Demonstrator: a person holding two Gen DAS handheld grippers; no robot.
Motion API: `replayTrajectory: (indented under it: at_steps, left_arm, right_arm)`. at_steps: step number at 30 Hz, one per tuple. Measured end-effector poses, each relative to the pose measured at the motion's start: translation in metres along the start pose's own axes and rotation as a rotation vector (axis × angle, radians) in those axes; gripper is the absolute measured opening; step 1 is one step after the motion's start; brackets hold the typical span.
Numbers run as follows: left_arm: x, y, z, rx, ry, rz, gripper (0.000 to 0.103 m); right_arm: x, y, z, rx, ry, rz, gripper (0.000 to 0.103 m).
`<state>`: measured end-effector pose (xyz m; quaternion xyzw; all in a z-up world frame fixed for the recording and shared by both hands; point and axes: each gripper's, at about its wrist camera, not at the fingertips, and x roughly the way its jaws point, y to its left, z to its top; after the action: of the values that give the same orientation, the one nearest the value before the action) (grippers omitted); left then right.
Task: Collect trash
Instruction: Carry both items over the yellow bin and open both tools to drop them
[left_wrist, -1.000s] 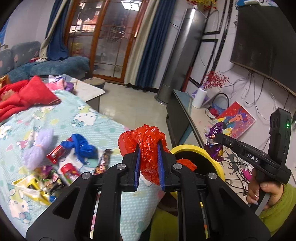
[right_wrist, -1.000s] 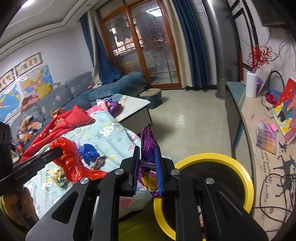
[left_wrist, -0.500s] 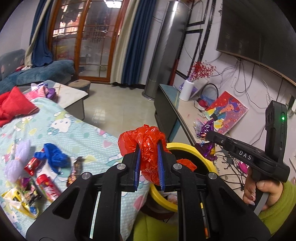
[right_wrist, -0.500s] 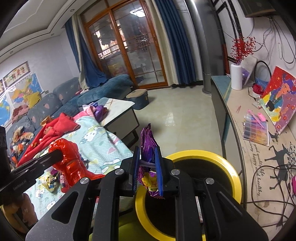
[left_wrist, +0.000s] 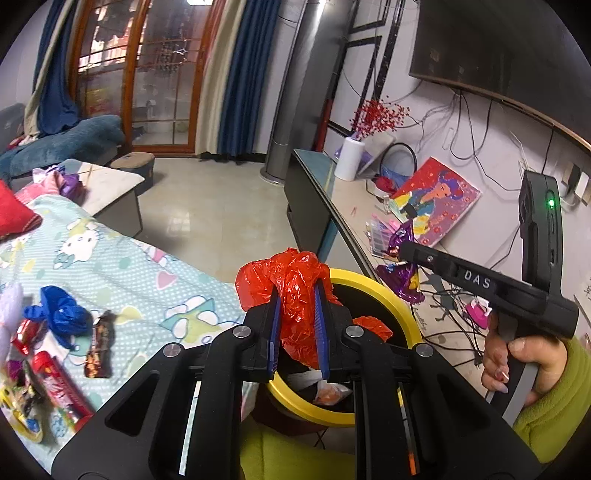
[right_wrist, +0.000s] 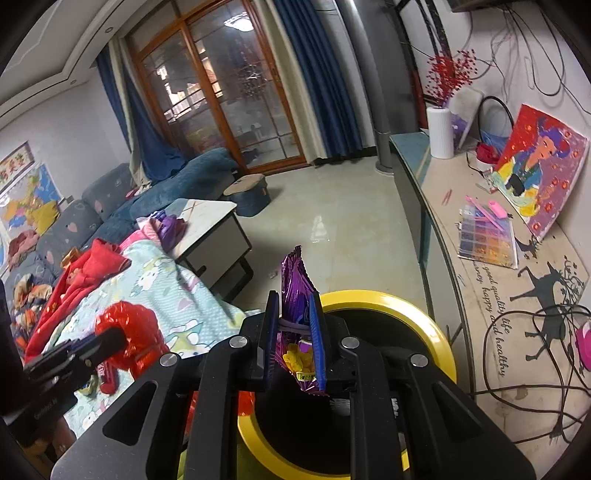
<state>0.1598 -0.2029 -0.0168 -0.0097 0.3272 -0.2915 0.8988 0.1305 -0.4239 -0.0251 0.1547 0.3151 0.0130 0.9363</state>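
Trash, two held pieces: one crumpled red plastic bag (left_wrist: 295, 291) pinched between the blue pads of the left gripper (left_wrist: 298, 334), and one purple snack wrapper (right_wrist: 295, 306) clamped upright in the right gripper (right_wrist: 293, 339) — both claws narrowed onto their loads. Left gripper is levelled forward with the bag over the near-left part of the yellow-rimmed bin (left_wrist: 373, 280); right gripper sits likewise at the bin's left rim (right_wrist: 406, 306), its wrapper standing above the dark opening. Right hand (left_wrist: 517, 362), green-sleeved, grips the handle to the right of the left claw. One bin, some litter already at its bottom. Left of both claws, a patterned bedspread (left_wrist: 122, 273) carries loose items: one blue bag (left_wrist: 59, 317), one dark wrapper (left_wrist: 99, 350), several red packets, the nearest blurred. Ahead lies open tiled floor (left_wrist: 221, 214); right of the bin, a low cabinet edge (right_wrist: 428, 258) stands close.
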Motion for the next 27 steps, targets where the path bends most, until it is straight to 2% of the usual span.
replayTrajectory:
  at_steps: [18, 27]
  left_arm:
    - [0.051, -0.030, -0.016, 0.072, 0.092, -0.086, 0.011]
    - [0.065, -0.028, -0.021, 0.051, 0.124, -0.092, 0.012]
  right_arm:
    - [0.021, -0.038, -0.006, 0.107, 0.072, -0.036, 0.016]
    - [0.031, -0.046, -0.009, 0.136, 0.107, -0.051, 0.019]
